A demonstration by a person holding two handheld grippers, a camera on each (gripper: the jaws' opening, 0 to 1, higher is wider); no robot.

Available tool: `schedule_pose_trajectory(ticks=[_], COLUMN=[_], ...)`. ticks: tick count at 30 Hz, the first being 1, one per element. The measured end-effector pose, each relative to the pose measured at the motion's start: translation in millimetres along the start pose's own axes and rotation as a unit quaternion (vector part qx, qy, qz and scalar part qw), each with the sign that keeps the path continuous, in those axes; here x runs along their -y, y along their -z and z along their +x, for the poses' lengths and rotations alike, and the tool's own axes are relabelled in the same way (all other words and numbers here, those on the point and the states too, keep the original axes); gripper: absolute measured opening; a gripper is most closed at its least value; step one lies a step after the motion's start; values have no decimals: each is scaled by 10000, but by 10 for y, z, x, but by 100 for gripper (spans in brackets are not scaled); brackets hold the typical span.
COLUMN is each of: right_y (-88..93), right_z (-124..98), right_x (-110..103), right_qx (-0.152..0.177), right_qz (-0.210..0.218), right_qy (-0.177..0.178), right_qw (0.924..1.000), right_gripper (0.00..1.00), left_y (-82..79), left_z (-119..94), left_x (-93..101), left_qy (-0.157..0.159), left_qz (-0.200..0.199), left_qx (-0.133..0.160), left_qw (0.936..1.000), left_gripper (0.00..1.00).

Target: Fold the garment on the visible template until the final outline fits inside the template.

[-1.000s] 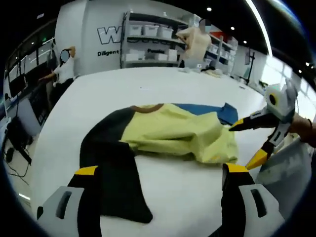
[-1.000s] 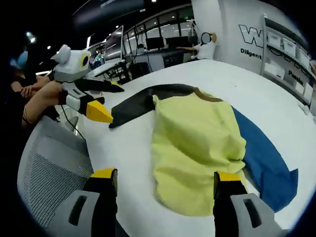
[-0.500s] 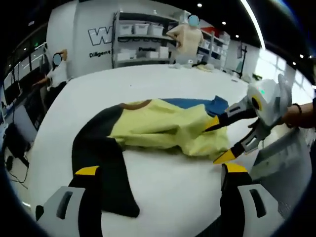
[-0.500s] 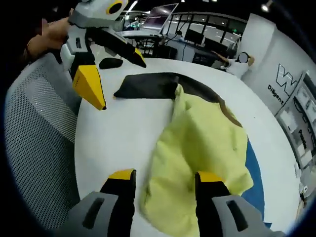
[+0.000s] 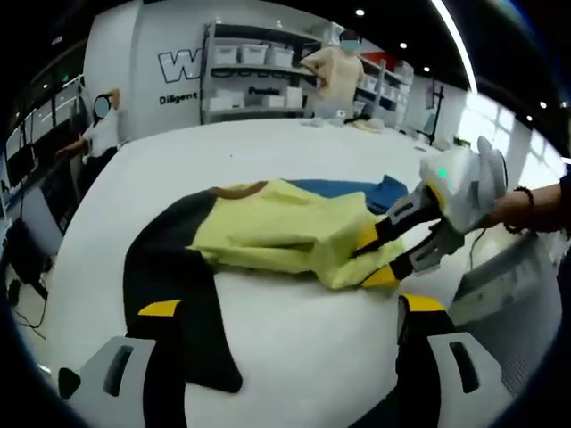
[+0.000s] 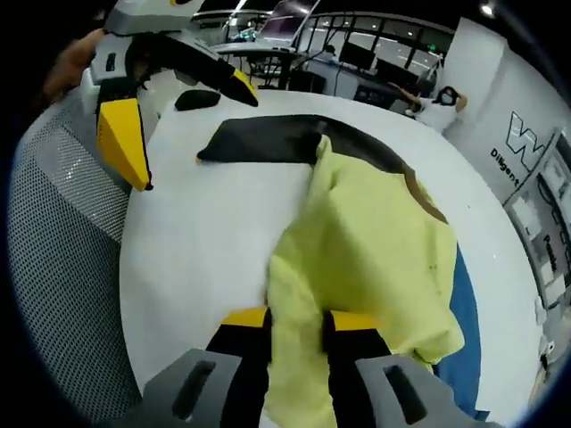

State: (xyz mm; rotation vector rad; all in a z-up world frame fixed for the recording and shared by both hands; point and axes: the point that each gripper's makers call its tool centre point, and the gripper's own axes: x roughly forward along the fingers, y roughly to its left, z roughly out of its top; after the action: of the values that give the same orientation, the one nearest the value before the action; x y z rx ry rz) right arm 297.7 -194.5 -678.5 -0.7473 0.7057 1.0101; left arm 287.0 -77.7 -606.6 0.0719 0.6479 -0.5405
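**Right gripper pinches yellow hem; left gripper wide and empty above black sleeve**

Right gripper [image 6: 297, 323]: jaws drawn close together, a fold of the yellow garment [image 6: 370, 250] clamped between the yellow tips at 6 o'clock in the right gripper view. The same gripper [image 5: 375, 259] shows in the left gripper view at 3 o'clock, its tips buried in the near corner of the yellow cloth [image 5: 285, 234], a hand [image 5: 513, 203] behind it.

Left gripper [image 5: 285, 312]: jaws spread wide, nothing between them. Its left jaw sits over the black sleeve [image 5: 174, 285]; its right jaw is over bare table [image 5: 294, 348]. In the right gripper view it [image 6: 169, 98] hangs at 10 o'clock, jaws apart, above the table edge.

Garment: lies bunched on the white table. In the right gripper view its long axis runs from 6 o'clock up toward 12, the brown collar [image 6: 419, 192] at 2 o'clock and the black sleeve [image 6: 263, 143] stretched toward 11 o'clock, flat and straight. Yellow body is wrinkled, folded over itself.

Blue template [image 6: 468, 330]: a strip shows past the yellow cloth at 4 o'clock; in the left gripper view a blue edge [image 5: 357, 189] sits at 1 o'clock behind the garment.

Edges and room: a grey mesh surface [image 6: 53, 267] borders the table at 8 to 9 o'clock. Open white table lies between sleeve and hem. Shelving [image 5: 268, 76] and people stand well beyond the far edge.
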Motion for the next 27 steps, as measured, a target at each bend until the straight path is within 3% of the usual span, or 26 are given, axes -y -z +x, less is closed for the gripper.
schedule_pose_trajectory(ticks=[1,5,10,16,20,27], right_y=[1,-24,-194,-453,-624,-691], right_z=[4,-35,-175,-438,-568,-648], right_x=[7,35,54,282,476,811], right_qx=[-3,-44,314,778,1186,1397], right_qz=[-20,-100,408,1098,1645,1954], right_qy=[27,-23,-297,-439,-526,-358], right_qw=[10000,9999,9982,9899,9778,9701], right_gripper=[2,0,0,0,0,0], left_y=[12,36,48,52,55,68], left_z=[-1,-3,5,27,40,47], left_x=[-6,-24,-20,-18,-9,-11], left_qy=[-11,-46,-28,-3,24,49], left_qz=[-5,-21,29,6,23,32], left_qx=[-28,-74,-122,-148,-163,-183], left_qw=[10000,10000,9999,9999,9999,9998], left_gripper=[95,96,96,95,94,93])
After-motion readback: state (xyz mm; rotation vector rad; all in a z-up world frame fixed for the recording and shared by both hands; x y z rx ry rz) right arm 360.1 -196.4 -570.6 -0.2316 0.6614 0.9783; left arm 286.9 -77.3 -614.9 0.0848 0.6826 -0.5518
